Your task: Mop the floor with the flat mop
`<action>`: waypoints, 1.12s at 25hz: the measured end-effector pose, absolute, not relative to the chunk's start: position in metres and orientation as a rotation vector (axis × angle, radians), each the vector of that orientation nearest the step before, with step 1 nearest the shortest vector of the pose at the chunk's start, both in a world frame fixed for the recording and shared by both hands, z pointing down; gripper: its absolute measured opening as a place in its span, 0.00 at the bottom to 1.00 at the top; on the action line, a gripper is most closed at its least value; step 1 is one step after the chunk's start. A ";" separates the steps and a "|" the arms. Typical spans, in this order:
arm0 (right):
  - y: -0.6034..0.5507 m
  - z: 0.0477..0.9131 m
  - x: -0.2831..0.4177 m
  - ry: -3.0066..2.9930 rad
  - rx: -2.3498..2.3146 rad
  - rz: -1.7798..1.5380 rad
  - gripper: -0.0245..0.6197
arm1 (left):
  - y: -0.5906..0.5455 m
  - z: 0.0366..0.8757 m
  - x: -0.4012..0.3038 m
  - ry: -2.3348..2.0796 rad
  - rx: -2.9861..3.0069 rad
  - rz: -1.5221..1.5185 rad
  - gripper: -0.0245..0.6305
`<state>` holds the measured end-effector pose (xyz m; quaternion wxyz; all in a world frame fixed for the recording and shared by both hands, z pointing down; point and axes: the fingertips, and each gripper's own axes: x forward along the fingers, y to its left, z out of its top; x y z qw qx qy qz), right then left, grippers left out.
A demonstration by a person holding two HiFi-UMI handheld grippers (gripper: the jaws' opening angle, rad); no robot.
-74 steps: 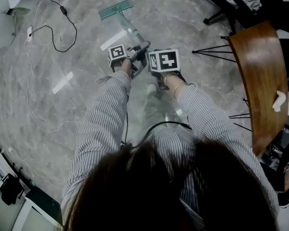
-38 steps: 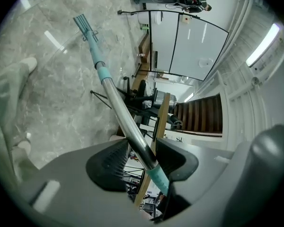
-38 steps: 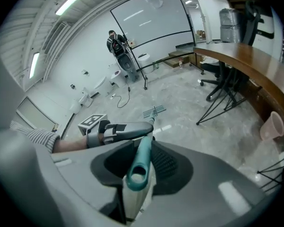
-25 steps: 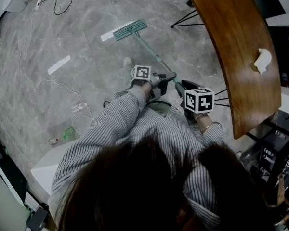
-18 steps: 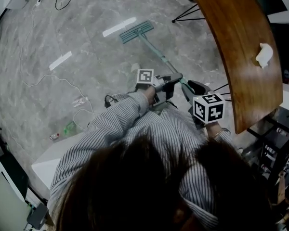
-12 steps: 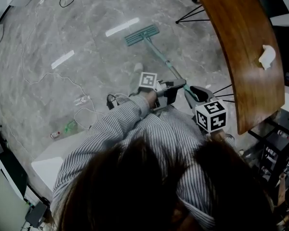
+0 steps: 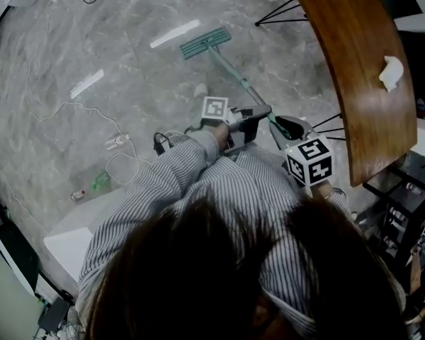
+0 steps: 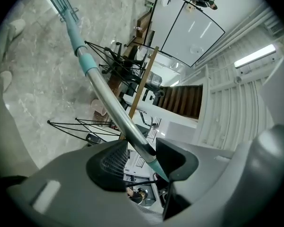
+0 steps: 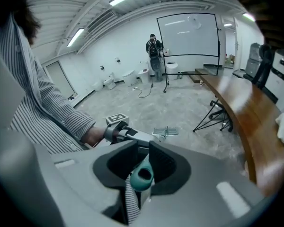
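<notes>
The flat mop [image 7: 205, 42] has its head on the floor [image 7: 113, 48], the left tool [image 8: 144, 150] clamps its handle and the right tool [image 9: 143, 167] is closing on its teal end, so the mopping looks unfinished.

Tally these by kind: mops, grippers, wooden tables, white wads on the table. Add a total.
flat mop: 1
grippers: 2, the left gripper clamped on the mop's handle, the right gripper with jaws closing on the handle's end
wooden table: 1
white wad on the table: 1
total: 5
</notes>
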<state>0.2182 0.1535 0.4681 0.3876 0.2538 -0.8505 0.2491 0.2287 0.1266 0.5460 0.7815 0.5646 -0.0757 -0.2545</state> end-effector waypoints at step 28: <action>0.083 0.511 0.160 -2.070 0.694 0.468 0.22 | 0.033 0.588 0.138 -0.394 1.139 -0.719 0.32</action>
